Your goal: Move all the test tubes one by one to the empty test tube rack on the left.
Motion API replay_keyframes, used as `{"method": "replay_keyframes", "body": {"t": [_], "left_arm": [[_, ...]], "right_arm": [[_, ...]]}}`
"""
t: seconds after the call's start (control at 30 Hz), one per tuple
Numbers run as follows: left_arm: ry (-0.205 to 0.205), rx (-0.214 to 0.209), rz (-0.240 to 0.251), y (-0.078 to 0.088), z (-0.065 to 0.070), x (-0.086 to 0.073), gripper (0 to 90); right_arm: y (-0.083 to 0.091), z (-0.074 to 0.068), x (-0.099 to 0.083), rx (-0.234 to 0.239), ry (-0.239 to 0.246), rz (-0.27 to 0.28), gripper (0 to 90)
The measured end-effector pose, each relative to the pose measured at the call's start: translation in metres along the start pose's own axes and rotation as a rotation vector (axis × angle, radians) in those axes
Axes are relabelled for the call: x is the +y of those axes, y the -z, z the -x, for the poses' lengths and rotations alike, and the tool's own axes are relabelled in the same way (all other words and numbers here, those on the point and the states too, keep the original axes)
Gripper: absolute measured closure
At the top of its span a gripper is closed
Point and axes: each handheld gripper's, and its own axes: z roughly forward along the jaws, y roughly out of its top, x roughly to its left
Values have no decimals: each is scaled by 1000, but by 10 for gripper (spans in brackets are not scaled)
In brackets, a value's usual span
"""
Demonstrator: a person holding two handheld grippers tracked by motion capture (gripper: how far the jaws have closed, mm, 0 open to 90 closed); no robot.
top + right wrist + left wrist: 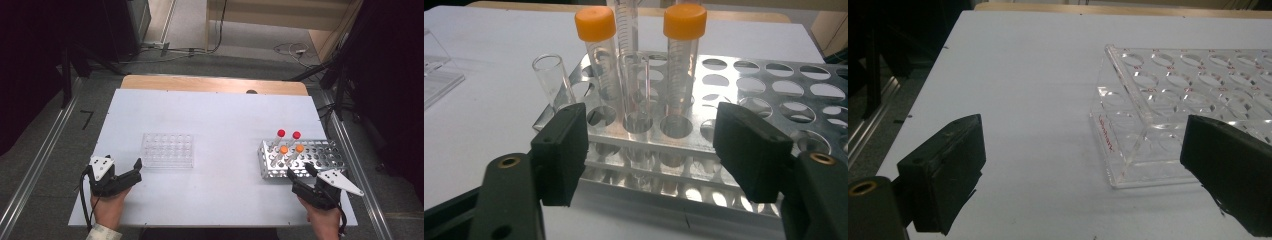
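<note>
High view: a white surface point(220, 120) carries a clear plastic rack point(167, 149) near the left claw point(136, 169) and a metal rack point(300, 157) right in front of the right claw point(298, 171). Both claws are spread, pinching nothing. The metal rack holds two red-capped tubes point(281, 134), two orange-capped tubes point(596, 55) and two uncapped ones point(551, 80). Closing carelessly, the right claw could likely knock neighbouring tubes, since they stand close together.
</note>
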Motion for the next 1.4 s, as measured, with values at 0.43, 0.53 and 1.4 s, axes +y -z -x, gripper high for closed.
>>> {"method": "replay_keyframes", "body": {"t": [0.43,0.53,1.4], "left_arm": [[8,-2,1,0,-1,-1,48],[10,-1,0,0,-1,0,48],[7,-7,-1,0,-1,-1,48]], "right_arm": [[-22,-5,2,10,36,-4,604],[-24,-7,3,2,48,4,648],[11,-7,30,1,17,142,733]]}}
